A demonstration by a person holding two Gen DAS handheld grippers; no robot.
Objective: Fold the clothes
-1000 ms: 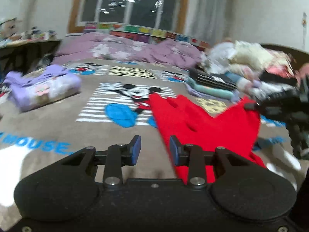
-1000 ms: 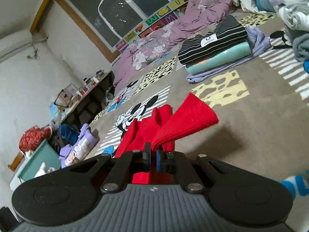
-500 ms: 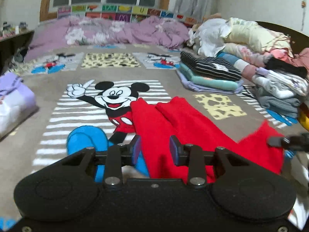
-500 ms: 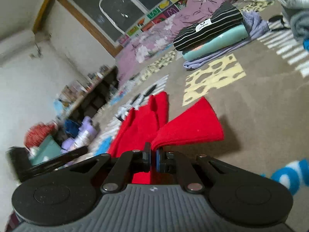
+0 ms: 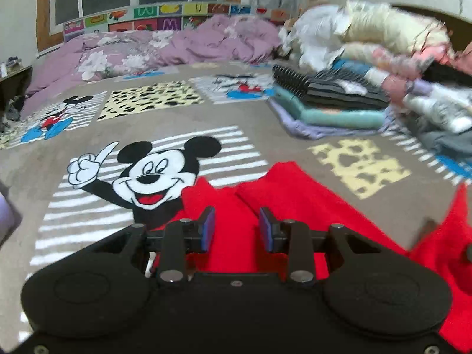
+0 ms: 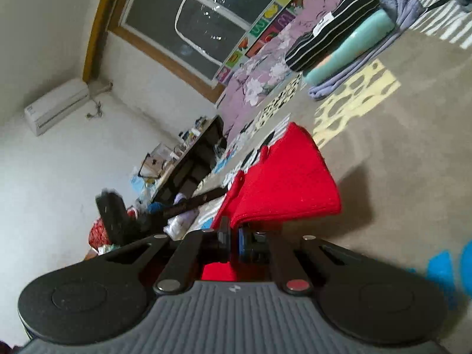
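Red garment (image 5: 298,203) spread on the cartoon blanket (image 5: 147,124), directly under the left gripper (image 5: 236,228), fingers wide apart, gripping nothing. Right gripper (image 6: 233,240) clamped on a lifted corner.

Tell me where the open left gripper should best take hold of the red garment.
Probably the near hem of the red garment, coming in low from the near side along the blanket. The cloth lies flat there, right ahead of the open left gripper, so one jaw would have to slide under the edge. The right gripper already pinches the other corner, lifted off the blanket.
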